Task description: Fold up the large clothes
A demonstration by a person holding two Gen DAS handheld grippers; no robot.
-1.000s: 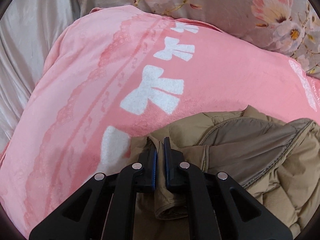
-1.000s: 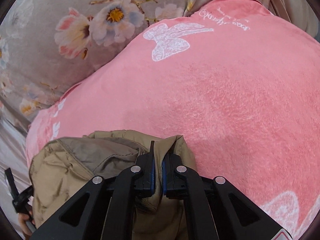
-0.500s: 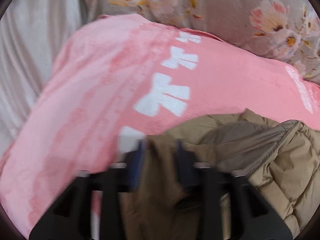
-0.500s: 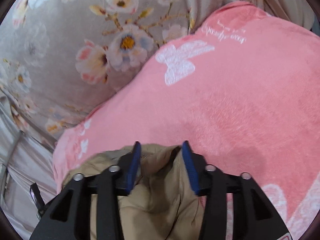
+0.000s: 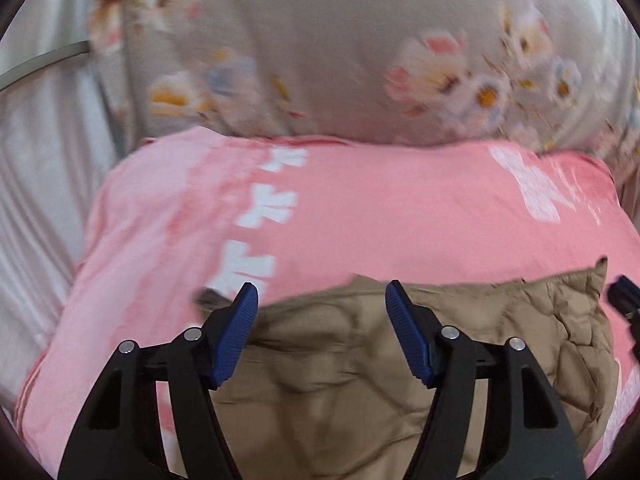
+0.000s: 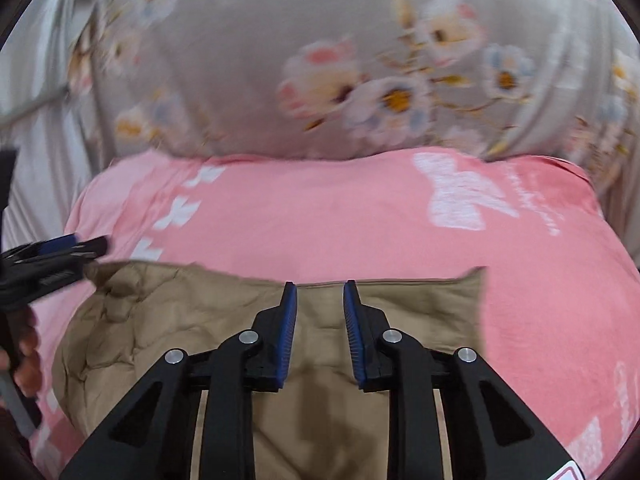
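Both grippers, left [image 5: 320, 300] and right [image 6: 320, 300], gape empty over the jacket [image 6: 200, 328], its long edge crosswise on the blanket [image 6: 320, 220].

One tan jacket [image 5: 340, 368], one pink blanket [image 5: 360, 216], one floral sheet [image 5: 340, 60] (both claws aside).

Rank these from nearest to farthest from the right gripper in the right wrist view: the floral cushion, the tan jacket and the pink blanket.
From the right gripper:
1. Tan jacket, directly under the open jaws.
2. Pink blanket, just beyond the jacket's edge.
3. Floral cushion, behind the blanket at the back.
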